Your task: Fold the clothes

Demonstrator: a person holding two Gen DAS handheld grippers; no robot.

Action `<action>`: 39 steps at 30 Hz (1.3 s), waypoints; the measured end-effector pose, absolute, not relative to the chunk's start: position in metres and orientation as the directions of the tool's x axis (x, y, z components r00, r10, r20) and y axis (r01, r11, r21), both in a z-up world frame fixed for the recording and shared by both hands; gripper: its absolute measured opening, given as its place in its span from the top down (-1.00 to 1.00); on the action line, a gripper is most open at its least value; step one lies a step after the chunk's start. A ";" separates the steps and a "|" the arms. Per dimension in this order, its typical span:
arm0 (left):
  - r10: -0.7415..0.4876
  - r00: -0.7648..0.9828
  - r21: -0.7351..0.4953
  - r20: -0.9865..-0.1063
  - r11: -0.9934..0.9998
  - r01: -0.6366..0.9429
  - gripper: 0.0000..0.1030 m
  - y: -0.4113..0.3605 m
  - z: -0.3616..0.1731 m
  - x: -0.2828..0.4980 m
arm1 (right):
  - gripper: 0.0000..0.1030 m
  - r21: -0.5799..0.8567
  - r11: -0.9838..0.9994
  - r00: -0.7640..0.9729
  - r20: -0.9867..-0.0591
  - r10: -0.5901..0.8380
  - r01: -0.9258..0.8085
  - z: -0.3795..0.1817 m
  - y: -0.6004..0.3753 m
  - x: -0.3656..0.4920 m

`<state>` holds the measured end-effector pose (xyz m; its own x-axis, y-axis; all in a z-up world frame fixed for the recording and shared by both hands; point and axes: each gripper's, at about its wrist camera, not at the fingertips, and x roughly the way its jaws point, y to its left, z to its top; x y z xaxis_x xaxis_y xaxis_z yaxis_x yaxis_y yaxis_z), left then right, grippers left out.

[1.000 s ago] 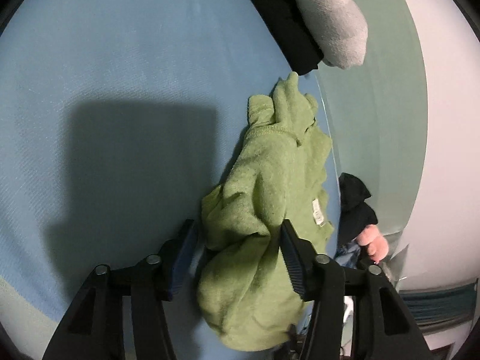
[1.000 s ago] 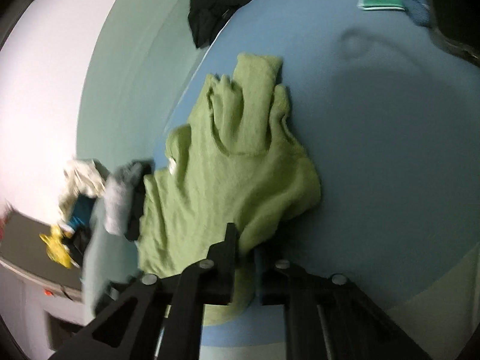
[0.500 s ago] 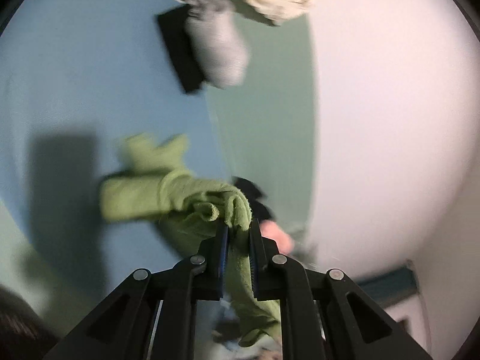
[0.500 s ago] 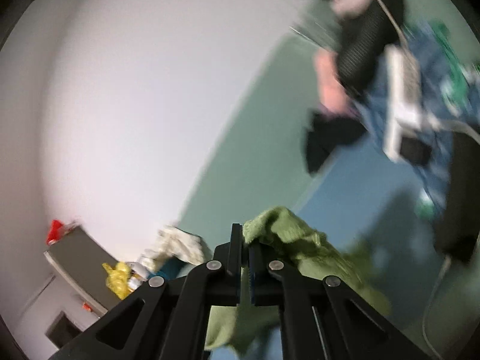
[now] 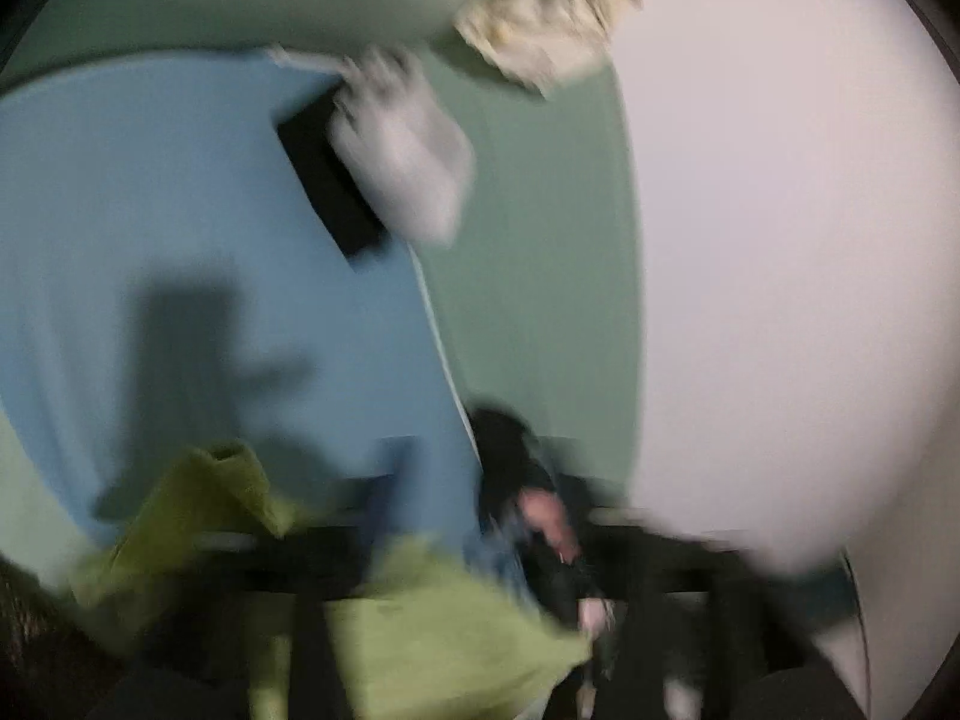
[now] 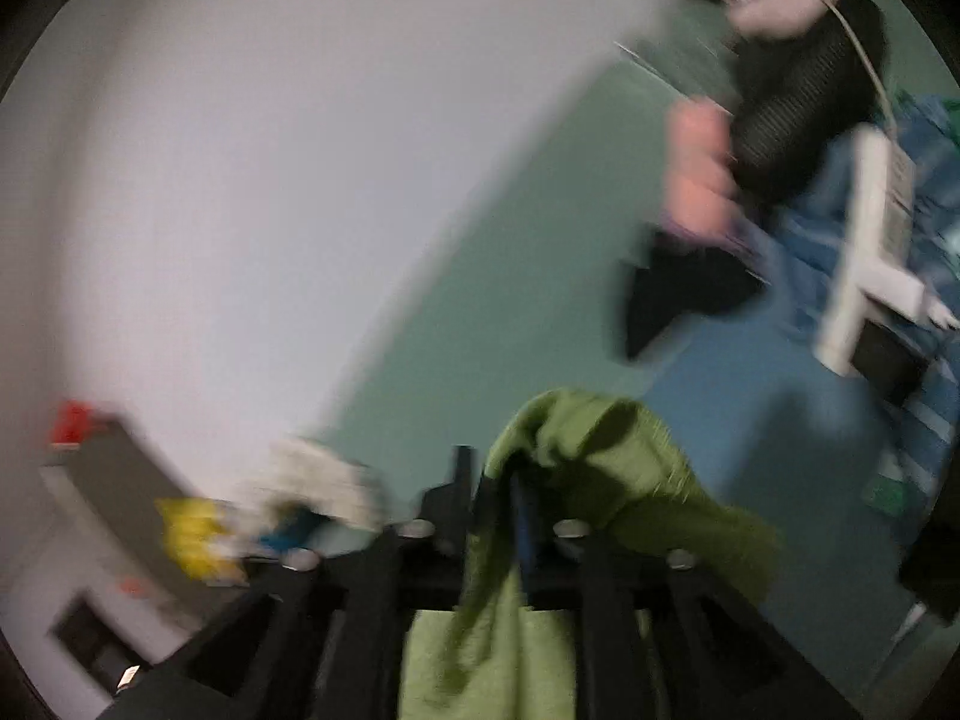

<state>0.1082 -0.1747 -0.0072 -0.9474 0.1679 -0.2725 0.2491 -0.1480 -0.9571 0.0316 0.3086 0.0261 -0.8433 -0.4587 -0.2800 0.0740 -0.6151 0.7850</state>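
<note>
A green fleece garment (image 6: 606,474) hangs from my right gripper (image 6: 492,480), which is shut on its edge and holds it above the blue sheet (image 6: 750,420). In the left wrist view the same green garment (image 5: 444,624) fills the bottom of a badly blurred frame, draped over my left gripper (image 5: 336,546). The blur hides how its jaws stand. The garment is off the blue sheet (image 5: 150,210).
A grey garment (image 5: 408,150) lies on a black one (image 5: 324,174) at the sheet's far edge, with a cream cloth (image 5: 540,30) beyond. A black garment (image 6: 678,294), a pink item (image 6: 699,168) and a white power strip (image 6: 864,252) lie by the wall.
Both grippers have swung and lifted with the green garment. The left view has blurred and the garment has dropped lower in it. The right gripper stays shut on the cloth.
</note>
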 end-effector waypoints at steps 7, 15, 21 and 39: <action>0.154 -0.760 -0.669 -0.631 -0.604 0.433 -0.59 -0.145 -0.037 0.114 | 0.15 0.760 -0.649 -0.657 -0.507 -0.557 -0.036 -0.076 0.311 0.051; 0.331 -0.357 -0.466 -0.873 -0.780 0.418 -0.50 -0.094 -0.102 0.107 | 0.05 0.645 -0.760 -0.460 -0.702 -0.544 -0.085 -0.120 0.354 0.155; 0.325 -0.304 -0.427 -0.896 -0.820 0.382 -0.50 -0.081 -0.113 0.110 | -0.14 0.554 -0.831 -0.477 -0.746 -0.465 -0.057 -0.120 0.365 0.167; 0.555 -0.602 -0.761 -0.574 -0.633 0.143 0.97 -0.114 -0.016 0.106 | 1.00 0.607 -0.747 -0.686 -0.422 -0.592 0.271 0.027 0.345 0.128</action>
<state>0.1061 -0.1140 -0.0163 -0.6022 0.5549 -0.5740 0.1425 -0.6327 -0.7612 0.1281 0.3453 0.0270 -0.6865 -0.5921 -0.4221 0.2708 -0.7469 0.6072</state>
